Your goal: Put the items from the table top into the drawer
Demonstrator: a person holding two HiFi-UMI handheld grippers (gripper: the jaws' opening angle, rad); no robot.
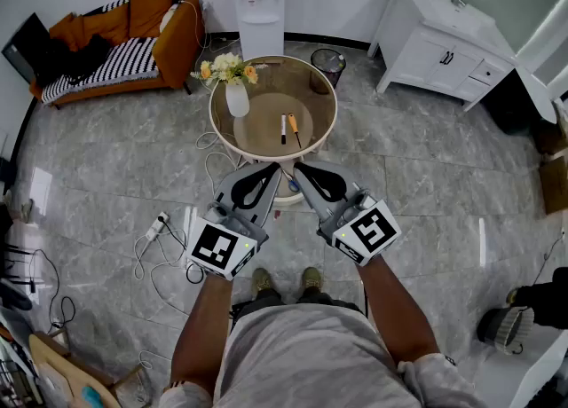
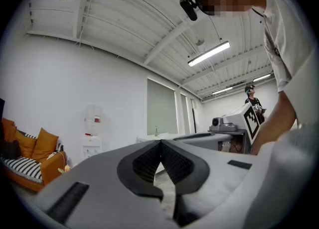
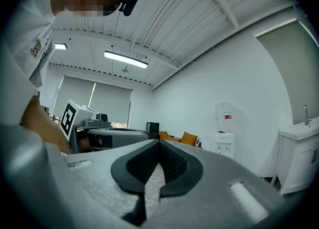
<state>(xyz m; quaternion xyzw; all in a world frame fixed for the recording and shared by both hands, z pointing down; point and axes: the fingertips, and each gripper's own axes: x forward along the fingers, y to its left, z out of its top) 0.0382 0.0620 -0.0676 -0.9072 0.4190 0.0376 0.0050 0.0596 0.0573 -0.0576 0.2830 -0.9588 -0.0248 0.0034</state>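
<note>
- Standing on the near side of the round table [image 1: 222,136], a person is holding two grippers level – both tips are pointing at the table's near rim and stopping just short of it.
- The left gripper [image 1: 273,170] is showing its jaws pressed together, with nothing between the ridged pads.
- The right gripper [image 1: 299,169] is doing the same: jaws closed, empty, side by side with the left one.
- A black marker [image 1: 283,127] and an orange pen [image 1: 293,130] are lying next to each other near the table's middle – apart from both grippers.
- A white vase [image 1: 237,99] is standing upright at the table's left edge, carrying yellow and white flowers [image 1: 225,68].
- Beyond the table a water dispenser [image 1: 261,7] and a dark bin [image 1: 328,66] are standing; an orange sofa [image 1: 133,38] is sitting far to its left, and a white cabinet [image 1: 439,53] to its right.
</note>
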